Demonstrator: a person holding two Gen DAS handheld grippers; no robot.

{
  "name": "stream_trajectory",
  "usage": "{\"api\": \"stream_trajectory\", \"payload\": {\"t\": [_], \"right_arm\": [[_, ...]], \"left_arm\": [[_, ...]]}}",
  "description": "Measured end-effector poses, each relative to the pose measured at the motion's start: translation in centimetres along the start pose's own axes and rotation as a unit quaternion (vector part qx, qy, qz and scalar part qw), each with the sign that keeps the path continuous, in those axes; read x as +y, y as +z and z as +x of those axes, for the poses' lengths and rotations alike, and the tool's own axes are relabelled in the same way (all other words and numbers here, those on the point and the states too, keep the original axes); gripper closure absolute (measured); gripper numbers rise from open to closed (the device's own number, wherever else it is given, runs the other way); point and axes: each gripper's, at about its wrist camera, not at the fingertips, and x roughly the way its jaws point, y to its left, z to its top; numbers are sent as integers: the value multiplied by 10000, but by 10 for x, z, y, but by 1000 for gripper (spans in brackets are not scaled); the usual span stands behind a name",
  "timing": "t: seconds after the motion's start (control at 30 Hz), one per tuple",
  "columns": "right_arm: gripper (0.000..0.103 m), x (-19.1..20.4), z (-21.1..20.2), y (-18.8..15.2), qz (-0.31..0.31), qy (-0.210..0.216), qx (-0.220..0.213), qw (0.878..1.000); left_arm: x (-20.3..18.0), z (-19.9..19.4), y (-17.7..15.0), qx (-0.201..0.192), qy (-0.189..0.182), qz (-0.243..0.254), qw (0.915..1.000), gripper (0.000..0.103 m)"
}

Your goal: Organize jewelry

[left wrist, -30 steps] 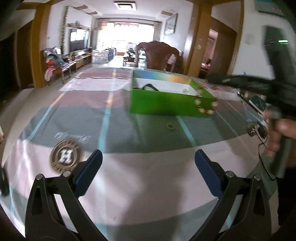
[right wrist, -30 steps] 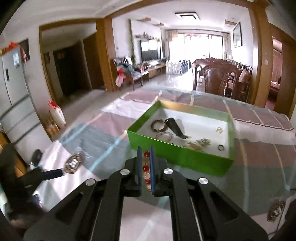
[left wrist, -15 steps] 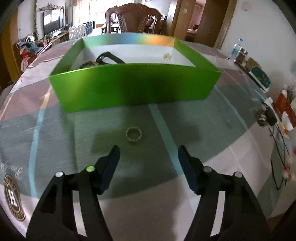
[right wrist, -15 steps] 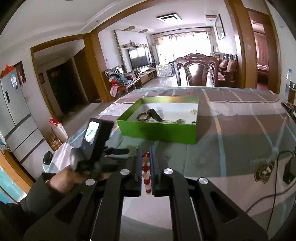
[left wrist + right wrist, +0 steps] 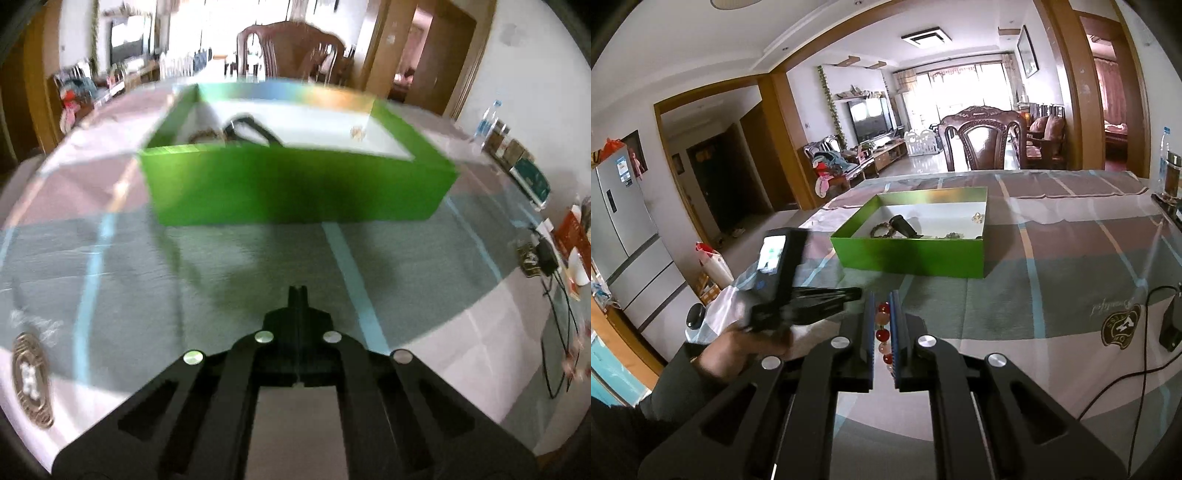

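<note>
Right wrist only: clamped bead bracelet [image 5: 882, 328].

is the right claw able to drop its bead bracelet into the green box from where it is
Probably yes. The right claw is shut on the bead bracelet, and only bare tablecloth lies between it and the open-topped green box. The left claw sits off to the side.
</note>
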Motion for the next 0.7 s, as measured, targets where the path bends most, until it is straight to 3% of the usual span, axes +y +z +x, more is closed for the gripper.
{"api": "stream_trajectory", "payload": {"t": [0.2,0.23,0.27,0.3,0.33,0.4,0.5,0.7], "right_arm": [[95,7,1,-5,-64,83,40,9999],[95,7,2,-6,-60,95,49,9999],[95,6,3,-7,-44,101,49,9999],[95,5,3,-8,-23,102,43,9999],[95,5,2,-8,-11,102,41,9999],[95,3,1,-9,24,83,26,10000],[95,-1,-2,-12,90,41,21,9999],[95,-5,-3,-18,156,21,84,9998]], "left_arm": [[-4,-65,-20,-544,119,31,9984,102],[-2,-69,-21,-572,213,18,9981,93],[0,-70,-21,-553,288,34,9980,78],[1,-70,-21,-535,347,60,9979,34],[1,-70,-21,-576,407,118,9974,23],[-5,-67,-24,-421,391,391,9976,23],[-28,-59,-34,-179,4,728,9972,28],[-67,-27,-50,285,-205,1059,9938,57]]}}
